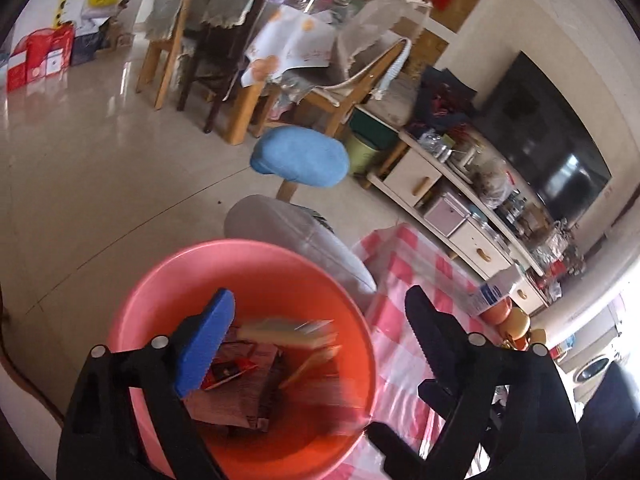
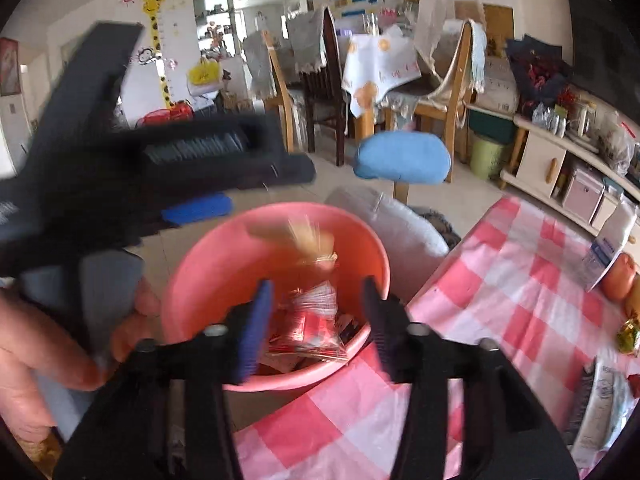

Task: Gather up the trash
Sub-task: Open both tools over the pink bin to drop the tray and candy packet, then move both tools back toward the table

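Note:
A pink basin [image 1: 200, 252] [image 2: 200, 264] stands at the corner of a pink-checked table. Wrappers and paper trash [image 1: 240, 384] lie inside it. My left gripper [image 1: 316, 336] hangs open over the basin, and a blurred beige box [image 1: 288, 334] is in the air between and below its fingers, untouched. My right gripper [image 2: 318, 320] is open above the basin's near rim. A red-and-clear wrapper [image 2: 320, 316] lies loose beyond its pads. The left gripper [image 2: 268, 188] also crosses the right wrist view from the left, above the basin's far side, held by a hand [image 2: 40, 352].
The checked tablecloth [image 1: 408, 320] [image 2: 500, 300] carries a white carton [image 2: 612, 248], an orange [image 2: 618, 276] and a packet [image 2: 600, 400] at the right. Behind the basin are a grey cushion [image 1: 288, 232] and a blue stool [image 1: 300, 160]. Dining chairs and a TV cabinet stand further back.

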`<state>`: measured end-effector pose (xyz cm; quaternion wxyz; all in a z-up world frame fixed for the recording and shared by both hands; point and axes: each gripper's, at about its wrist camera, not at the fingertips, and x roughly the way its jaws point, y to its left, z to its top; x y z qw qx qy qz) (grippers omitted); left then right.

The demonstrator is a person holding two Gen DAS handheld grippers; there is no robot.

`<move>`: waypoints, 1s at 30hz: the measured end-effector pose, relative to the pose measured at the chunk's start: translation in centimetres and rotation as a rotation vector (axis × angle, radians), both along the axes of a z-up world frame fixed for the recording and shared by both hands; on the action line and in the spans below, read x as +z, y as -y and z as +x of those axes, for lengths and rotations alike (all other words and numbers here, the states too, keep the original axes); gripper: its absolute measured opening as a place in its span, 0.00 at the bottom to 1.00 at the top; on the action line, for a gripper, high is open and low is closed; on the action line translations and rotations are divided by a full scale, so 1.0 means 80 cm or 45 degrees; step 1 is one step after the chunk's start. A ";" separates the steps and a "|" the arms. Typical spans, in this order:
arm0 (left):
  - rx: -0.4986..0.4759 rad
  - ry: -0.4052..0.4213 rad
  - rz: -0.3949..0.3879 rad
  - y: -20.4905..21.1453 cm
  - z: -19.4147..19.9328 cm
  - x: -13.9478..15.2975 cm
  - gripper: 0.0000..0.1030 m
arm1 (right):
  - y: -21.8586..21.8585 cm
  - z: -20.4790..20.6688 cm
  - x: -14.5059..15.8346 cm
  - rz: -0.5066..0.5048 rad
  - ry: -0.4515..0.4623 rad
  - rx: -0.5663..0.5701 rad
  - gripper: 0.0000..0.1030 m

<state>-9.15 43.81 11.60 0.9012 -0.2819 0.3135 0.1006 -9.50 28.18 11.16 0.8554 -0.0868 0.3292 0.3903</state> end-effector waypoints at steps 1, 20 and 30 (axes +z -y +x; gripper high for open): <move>0.009 -0.011 0.002 -0.002 0.001 -0.002 0.87 | 0.004 0.001 -0.003 0.007 -0.010 -0.013 0.61; -0.262 0.091 0.022 0.090 0.015 0.017 0.93 | 0.150 -0.042 -0.025 -0.073 0.000 -0.252 0.90; -0.434 -0.011 0.061 0.156 0.030 0.021 0.93 | 0.207 -0.069 -0.021 -0.073 0.011 -0.311 0.93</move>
